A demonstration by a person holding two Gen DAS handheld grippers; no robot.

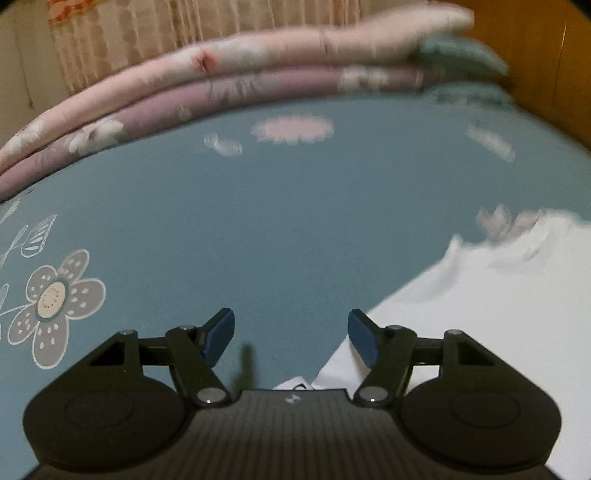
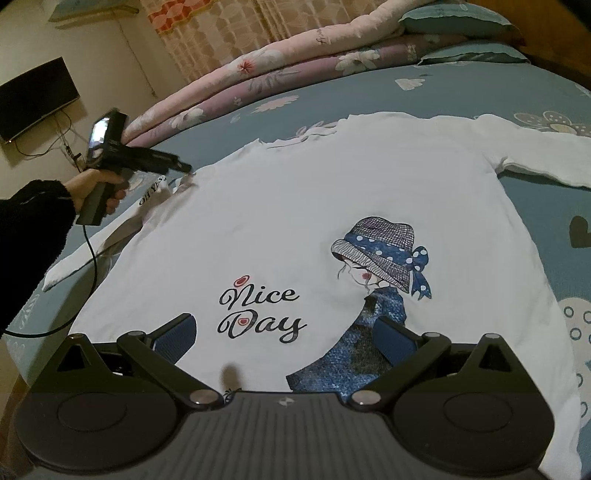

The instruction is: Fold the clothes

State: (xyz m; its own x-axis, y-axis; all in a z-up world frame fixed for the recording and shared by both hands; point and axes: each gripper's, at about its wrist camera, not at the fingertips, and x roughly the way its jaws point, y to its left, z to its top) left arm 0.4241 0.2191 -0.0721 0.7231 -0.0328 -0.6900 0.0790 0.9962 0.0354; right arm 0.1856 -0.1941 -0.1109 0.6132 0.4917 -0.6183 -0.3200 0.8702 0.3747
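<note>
Both sets of jaws stand apart with nothing between the pads. Your left gripper [image 1: 291,338] hangs over the blue flowered bedsheet [image 1: 258,229]; its right-hand pad sits over the edge of the white shirt [image 1: 480,314], the left-hand pad over bare sheet. Whether either pad touches cloth, you cannot tell from this view.

Your right gripper [image 2: 284,334] is spread wide above the lower front of the shirt [image 2: 295,206], blue pads either side of the "Nice Day" lettering [image 2: 258,310] and the skirt of the printed girl in a hat [image 2: 384,266].

No containers in sight.

Shirt lies flat, front up, on the bedsheet [image 2: 480,96]. One long sleeve runs out to the upper right; the other is folded down along the left edge. From the right wrist view, your left hand [image 2: 96,188], in a dark fuzzy sleeve, holds its gripper [image 2: 186,168] with the tip at the shirt's left shoulder.

Rolled pink and mauve quilts [image 2: 258,77] lie beyond the collar, well apart from both grippers. Teal pillows [image 2: 458,18] sit at the far right.
</note>
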